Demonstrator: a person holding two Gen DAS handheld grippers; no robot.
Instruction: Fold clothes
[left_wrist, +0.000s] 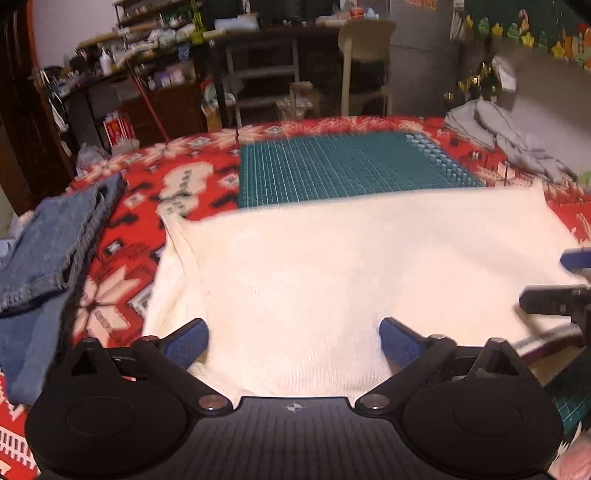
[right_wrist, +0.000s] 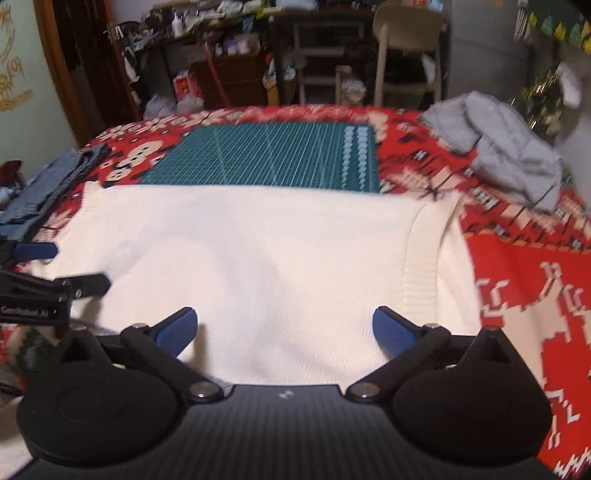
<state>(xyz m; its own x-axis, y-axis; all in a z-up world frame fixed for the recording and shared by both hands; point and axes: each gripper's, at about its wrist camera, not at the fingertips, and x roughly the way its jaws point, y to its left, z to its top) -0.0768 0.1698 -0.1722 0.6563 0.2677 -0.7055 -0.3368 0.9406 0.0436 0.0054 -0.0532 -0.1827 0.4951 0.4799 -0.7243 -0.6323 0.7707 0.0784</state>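
Seen from the left wrist view, the left hand-held gripper hovers with its blue ribbed fingertips spread wide, pinching nothing, over the near part of a cream knit garment. That garment lies flat across the table, which is draped in a red cloth with a white snowflake pattern; the garment's near hem is hidden behind the gripper body. A folded seam runs down its left side. Beyond it lies a green cutting mat printed with a fine grid, its near edge covered by the garment. Folded blue denim sits at the left, cut off by the picture's edge, and a crumpled grey garment lies far right. The right hand-held gripper pokes in at the right edge, blurred and mostly out of frame.

From the right wrist view, the right hand-held gripper is likewise spread apart and empty above the cream knit garment, whose ribbed band shows near its right side. The left hand-held gripper enters from the left, fingers apart. The cutting mat, denim and grey garment appear again, softened by blur.
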